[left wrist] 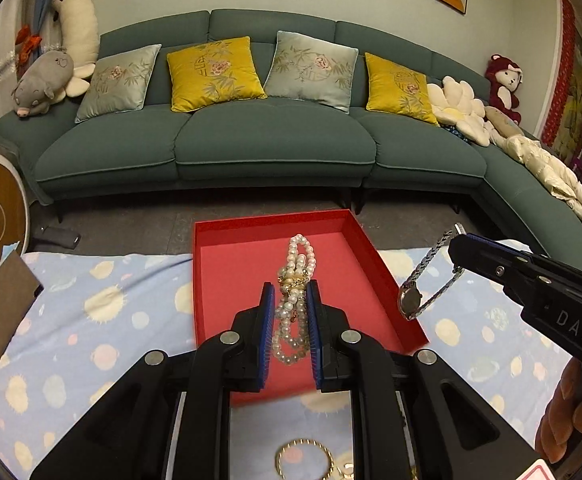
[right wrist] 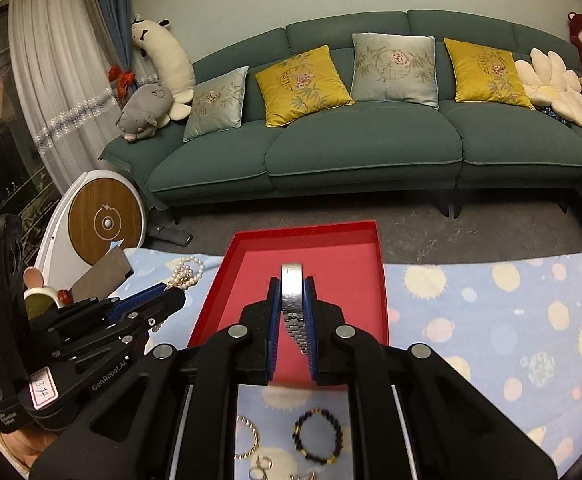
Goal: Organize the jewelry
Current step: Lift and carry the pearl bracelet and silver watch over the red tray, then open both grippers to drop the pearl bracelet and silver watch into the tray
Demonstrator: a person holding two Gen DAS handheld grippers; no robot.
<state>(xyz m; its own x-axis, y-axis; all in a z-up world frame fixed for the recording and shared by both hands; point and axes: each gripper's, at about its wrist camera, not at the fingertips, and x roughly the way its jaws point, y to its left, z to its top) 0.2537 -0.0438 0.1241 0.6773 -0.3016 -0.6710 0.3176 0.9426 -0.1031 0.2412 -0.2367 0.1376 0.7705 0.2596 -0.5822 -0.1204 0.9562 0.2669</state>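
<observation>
Jewelry is mid-sort: the left tool (left wrist: 289, 300) clenches a pearl necklace (left wrist: 296, 280) at centre frame, hanging above the red tray (left wrist: 219, 280). The right tool (right wrist: 292, 300) grips a silver watch (right wrist: 292, 292) by its band, likewise over the tray. Nothing appears to lie in the tray yet. Lower in the right view, a gold bracelet (right wrist: 251, 436), a dark bead bracelet (right wrist: 318, 436) and small rings (right wrist: 261, 468) wait on the spotted cloth (right wrist: 491, 320) covering the table, so most work remains.

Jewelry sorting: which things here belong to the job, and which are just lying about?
Job: pearl necklace in left gripper, watch in right gripper, red tray, gold bracelet, black bead bracelet.

Lying about: sofa, cushions, stuffed toys.
</observation>
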